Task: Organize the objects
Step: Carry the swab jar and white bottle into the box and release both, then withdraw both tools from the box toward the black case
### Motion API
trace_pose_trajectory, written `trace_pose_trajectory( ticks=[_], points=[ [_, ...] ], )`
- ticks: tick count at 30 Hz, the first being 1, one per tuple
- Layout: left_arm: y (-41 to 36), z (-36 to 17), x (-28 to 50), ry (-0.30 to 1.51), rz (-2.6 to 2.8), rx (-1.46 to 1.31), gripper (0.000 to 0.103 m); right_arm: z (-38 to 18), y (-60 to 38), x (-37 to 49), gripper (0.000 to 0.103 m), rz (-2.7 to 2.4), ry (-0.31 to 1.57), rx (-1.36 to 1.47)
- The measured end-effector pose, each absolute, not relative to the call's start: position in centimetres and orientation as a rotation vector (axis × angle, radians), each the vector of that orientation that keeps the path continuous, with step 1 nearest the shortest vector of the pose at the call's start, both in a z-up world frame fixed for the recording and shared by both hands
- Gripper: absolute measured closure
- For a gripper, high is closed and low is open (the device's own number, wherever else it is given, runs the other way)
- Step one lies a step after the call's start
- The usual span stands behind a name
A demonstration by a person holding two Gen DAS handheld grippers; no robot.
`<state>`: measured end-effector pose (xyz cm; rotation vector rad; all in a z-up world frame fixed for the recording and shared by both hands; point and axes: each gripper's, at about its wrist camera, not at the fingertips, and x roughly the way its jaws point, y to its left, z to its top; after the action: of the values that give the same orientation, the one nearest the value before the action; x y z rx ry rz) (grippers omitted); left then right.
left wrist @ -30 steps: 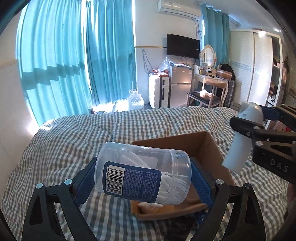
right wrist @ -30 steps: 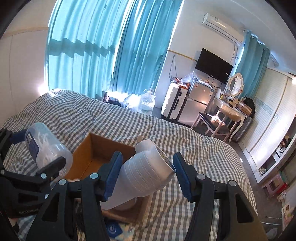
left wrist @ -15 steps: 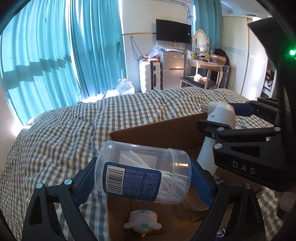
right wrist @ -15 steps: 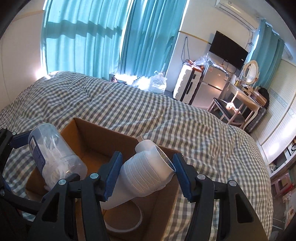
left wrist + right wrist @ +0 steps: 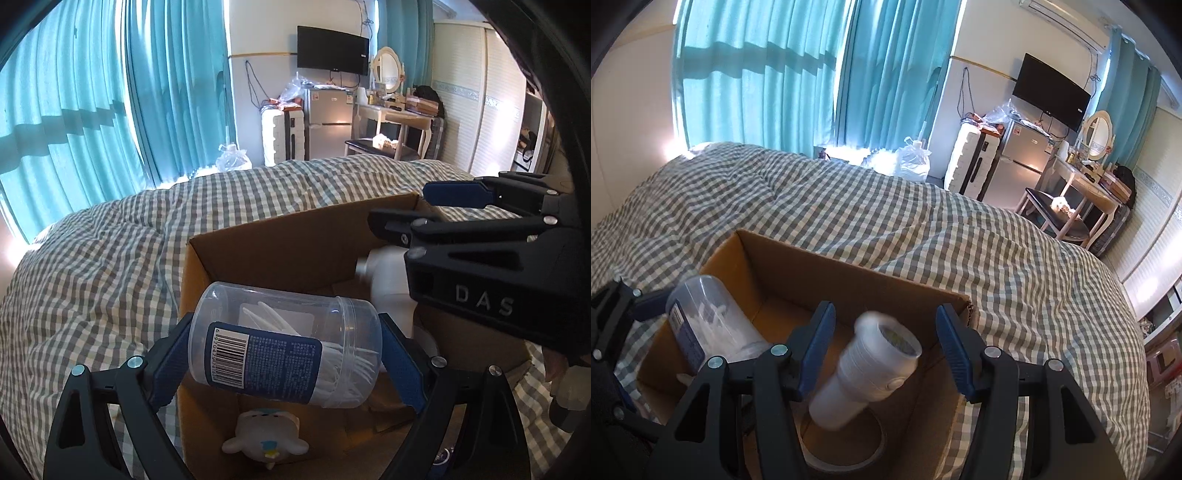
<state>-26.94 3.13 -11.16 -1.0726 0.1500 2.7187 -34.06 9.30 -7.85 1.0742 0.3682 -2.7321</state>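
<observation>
Left gripper (image 5: 284, 354) fingers pinch the clear jar (image 5: 284, 349) over the cardboard box (image 5: 846, 273). Right gripper (image 5: 886, 350) fingers spread wide; white bottle (image 5: 871, 369) loose between them.

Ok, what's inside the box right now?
In the box: a white flashlight dropping from the open right gripper, a tape roll under it, and a small white toy. The jar and both grippers cover the rest of the floor.
</observation>
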Motion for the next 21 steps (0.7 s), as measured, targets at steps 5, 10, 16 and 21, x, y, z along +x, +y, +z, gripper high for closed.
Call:
trace_pose_trajectory(
  ticks=[5,10,16,21],
  points=[
    [2.9,-10.2,-25.9,0.096,2.708,-1.054,0.005,-6.2,10.0,-33.4,0.038,-2.749,0.307,1.043],
    [2.9,-8.2,-24.7,0.095,2.721,-1.018,0.002,-4.3,11.1,-31.9,0.034,-2.787,0.262,1.014],
    [2.4,-5.2,-22.4,0.097,2.753,-1.004,0.002,-0.2,13.4,-28.7,0.033,-2.845,0.228,0.948],
    [1.8,-1.4,-19.3,0.114,2.809,-0.951,0.002,3.3,14.3,-24.5,0.031,-2.885,0.221,0.886]
  ],
)
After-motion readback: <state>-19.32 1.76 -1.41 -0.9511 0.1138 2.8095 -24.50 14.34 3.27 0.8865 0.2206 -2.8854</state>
